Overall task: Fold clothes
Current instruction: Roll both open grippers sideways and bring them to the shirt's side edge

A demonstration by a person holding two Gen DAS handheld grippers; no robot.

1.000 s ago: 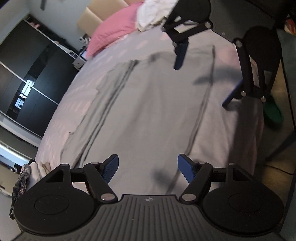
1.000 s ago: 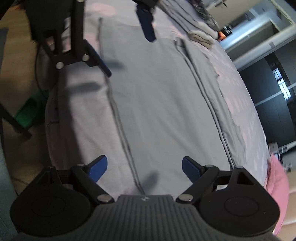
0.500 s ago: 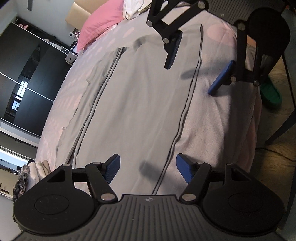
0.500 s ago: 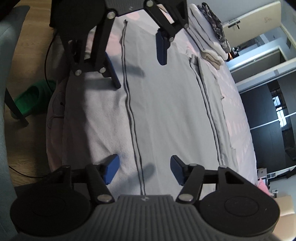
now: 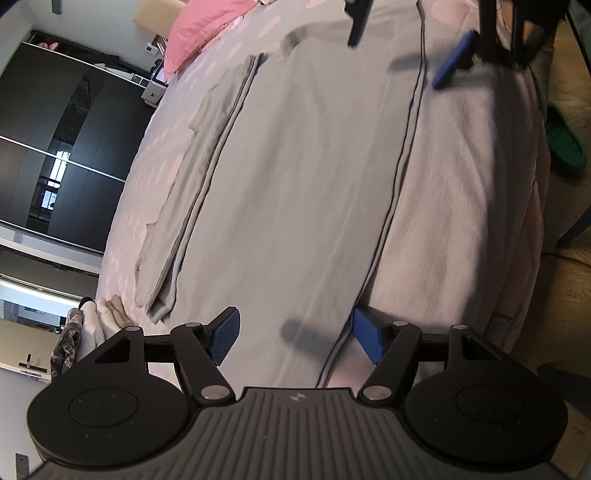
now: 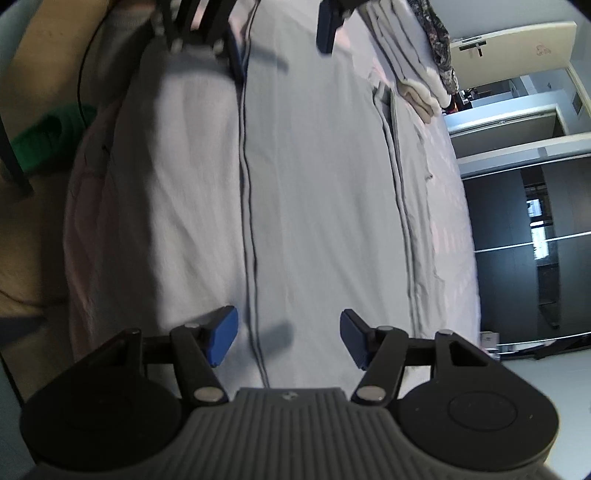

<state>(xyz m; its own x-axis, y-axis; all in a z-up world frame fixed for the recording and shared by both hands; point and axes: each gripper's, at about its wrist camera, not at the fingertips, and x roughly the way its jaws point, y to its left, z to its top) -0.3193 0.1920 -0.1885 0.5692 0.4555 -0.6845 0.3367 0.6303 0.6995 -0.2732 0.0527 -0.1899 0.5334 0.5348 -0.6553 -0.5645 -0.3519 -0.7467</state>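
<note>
1. Risk at the left claw (image 5: 295,338): its jaws stand spread just over the near edge of the grey garment (image 5: 303,177), with the dark-trimmed edge (image 5: 397,173) running between the two blue pads. I judge that if the pads close too shallow they catch only the trim, and the edge could slip out as it is lifted.
2. Risk from the bed (image 5: 461,192): its pale cover lies directly under the garment, close in tone and softly wrinkled. A deep pinch could take the cover along with the cloth and drag both.
3. Risk at the right claw (image 6: 288,338): it is also spread, nothing pinched, with the same dark trim (image 6: 245,184) lying between its pads. Both claws work the same long edge from opposite ends; if they lift unevenly, the fold would probably land skewed.
4. Risk at the far side: the opposite edge is already doubled into a narrow strip (image 5: 192,184). A hard pull across the bed could, I think, drag that fold open.
5. The garment itself: thin, light grey, spread flat lengthwise along the bed near its edge, with faint creases and dark piping down both long sides.
6. Around it: a pink pillow (image 5: 199,26) at one end and stacked folded clothes (image 6: 410,55) at the other, both clear of the garment.
</note>
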